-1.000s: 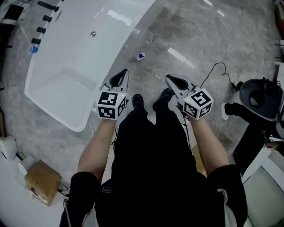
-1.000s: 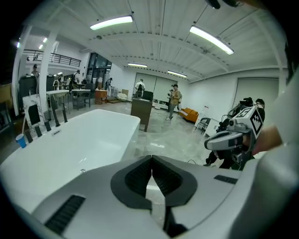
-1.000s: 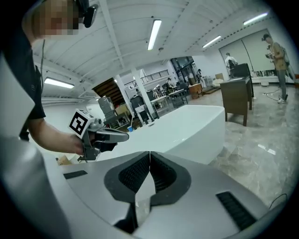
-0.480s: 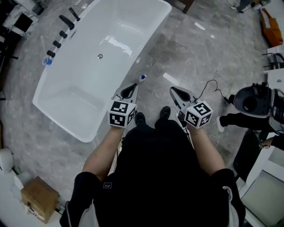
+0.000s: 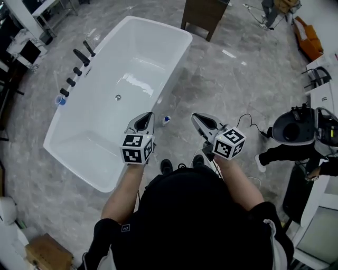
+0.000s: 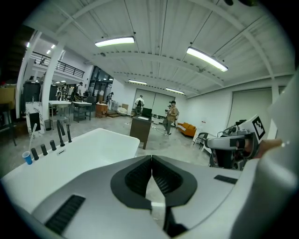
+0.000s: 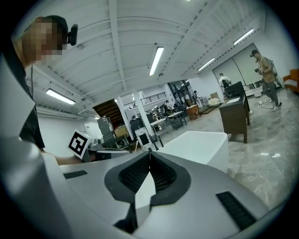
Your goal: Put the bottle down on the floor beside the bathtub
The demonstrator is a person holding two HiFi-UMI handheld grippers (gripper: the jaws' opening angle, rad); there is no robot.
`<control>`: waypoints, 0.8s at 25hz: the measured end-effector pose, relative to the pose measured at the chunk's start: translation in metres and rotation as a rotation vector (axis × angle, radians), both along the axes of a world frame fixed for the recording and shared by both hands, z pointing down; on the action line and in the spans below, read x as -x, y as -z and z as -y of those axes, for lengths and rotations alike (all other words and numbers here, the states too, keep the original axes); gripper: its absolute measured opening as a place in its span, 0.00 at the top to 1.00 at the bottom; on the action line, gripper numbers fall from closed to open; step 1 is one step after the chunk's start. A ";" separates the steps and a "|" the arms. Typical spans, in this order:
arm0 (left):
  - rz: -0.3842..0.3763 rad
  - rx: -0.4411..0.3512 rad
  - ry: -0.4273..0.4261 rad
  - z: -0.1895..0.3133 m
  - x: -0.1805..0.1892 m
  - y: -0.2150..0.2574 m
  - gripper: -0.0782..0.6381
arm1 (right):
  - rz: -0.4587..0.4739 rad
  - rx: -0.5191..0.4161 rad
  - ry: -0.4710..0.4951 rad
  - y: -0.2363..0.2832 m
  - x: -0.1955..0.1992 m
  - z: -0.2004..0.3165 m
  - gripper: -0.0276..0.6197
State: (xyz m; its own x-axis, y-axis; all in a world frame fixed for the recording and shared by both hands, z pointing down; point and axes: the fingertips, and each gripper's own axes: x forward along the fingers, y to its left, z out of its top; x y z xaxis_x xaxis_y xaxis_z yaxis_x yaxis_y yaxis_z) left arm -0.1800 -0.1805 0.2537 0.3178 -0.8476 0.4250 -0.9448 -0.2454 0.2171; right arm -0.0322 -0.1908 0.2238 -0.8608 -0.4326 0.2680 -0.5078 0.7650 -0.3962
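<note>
A small white bottle with a blue cap [image 5: 166, 121] rests on the grey marble floor, close beside the long side of the white bathtub [image 5: 158, 63]. My left gripper [image 5: 148, 115] hovers just left of the bottle and well above it, jaws shut with nothing in them. My right gripper [image 5: 194, 116] is held to the bottle's right, also shut and empty. In the left gripper view the ribbed pads [image 6: 140, 175] meet, with the tub [image 6: 84, 149] beyond them. The right gripper [image 7: 149, 154] points level across the room toward the tub's end [image 7: 201, 144].
Black tap fittings [image 5: 78, 62] and a blue cup [image 5: 60, 100] line the tub's far side. A dark wooden cabinet [image 5: 205, 13] stands past the tub's end. A cable [image 5: 244, 119] trails on the floor to the right, near a person with black gear [image 5: 293, 126]. A cardboard box [image 5: 50, 254] sits at bottom left.
The head view has swung up and now takes in the whole tub. The bottle stays on the floor and now appears between the gripper tips. Both grippers remain shut.
</note>
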 end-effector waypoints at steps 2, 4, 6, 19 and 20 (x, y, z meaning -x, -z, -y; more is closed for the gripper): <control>-0.005 -0.019 0.014 0.003 -0.005 0.018 0.87 | 0.045 -0.001 0.010 0.015 -0.006 0.000 0.91; 0.018 -0.052 0.013 0.006 -0.014 0.039 0.87 | 0.042 -0.045 0.014 0.031 -0.014 0.002 0.91; 0.075 -0.096 0.012 0.010 -0.023 0.060 0.87 | 0.000 -0.126 0.004 0.046 -0.025 0.007 0.91; 0.104 -0.224 0.138 0.043 -0.131 0.128 0.87 | 0.006 -0.453 0.144 0.126 -0.146 0.036 0.91; 0.100 -0.231 0.142 0.045 -0.140 0.130 0.87 | 0.006 -0.468 0.149 0.129 -0.154 0.040 0.91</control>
State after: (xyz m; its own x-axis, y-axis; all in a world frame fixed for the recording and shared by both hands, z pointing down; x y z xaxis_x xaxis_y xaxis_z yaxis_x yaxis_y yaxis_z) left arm -0.0403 -0.2260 0.1234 0.1555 -0.9584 0.2392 -0.9871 -0.1416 0.0744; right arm 0.1216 -0.2306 0.0948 -0.9234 -0.3774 0.0692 -0.3780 0.9258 0.0048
